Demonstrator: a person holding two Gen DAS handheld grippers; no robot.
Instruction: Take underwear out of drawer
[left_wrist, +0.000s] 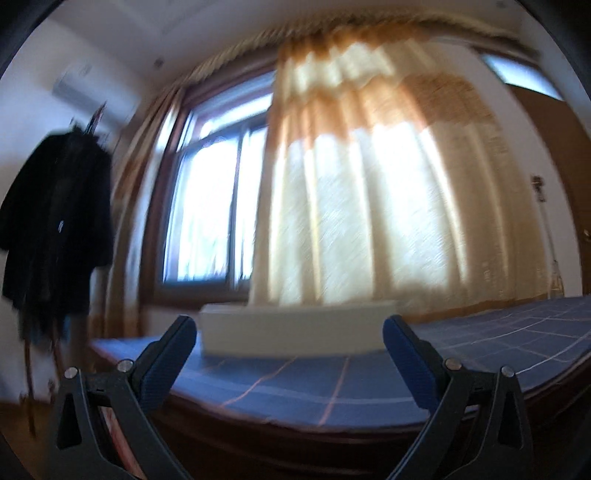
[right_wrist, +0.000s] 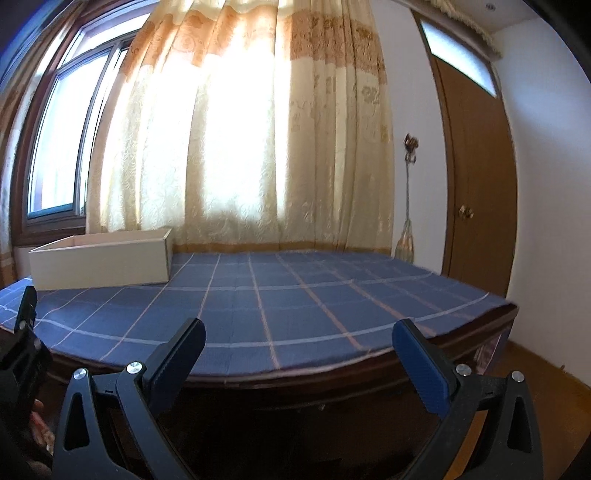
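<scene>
Since both the left hand-held gripper (left_wrist: 290, 334) and the right hand-held gripper (right_wrist: 299, 338) stand spread and hold nothing, short of the bed (right_wrist: 303, 306), I judge the task barely begun. The drawer (right_wrist: 99, 260), an open pale box, sits on the bed's far left corner. I cannot see any underwear, as its front wall hides the inside, and the left view is blurred.

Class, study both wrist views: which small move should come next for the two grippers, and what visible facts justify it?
Probably bring the left gripper forward over the bed toward the open white box, the likely drawer. Both it and the right gripper are open and empty, short of the bed edge, and the box's contents are hidden behind its wall.
</scene>
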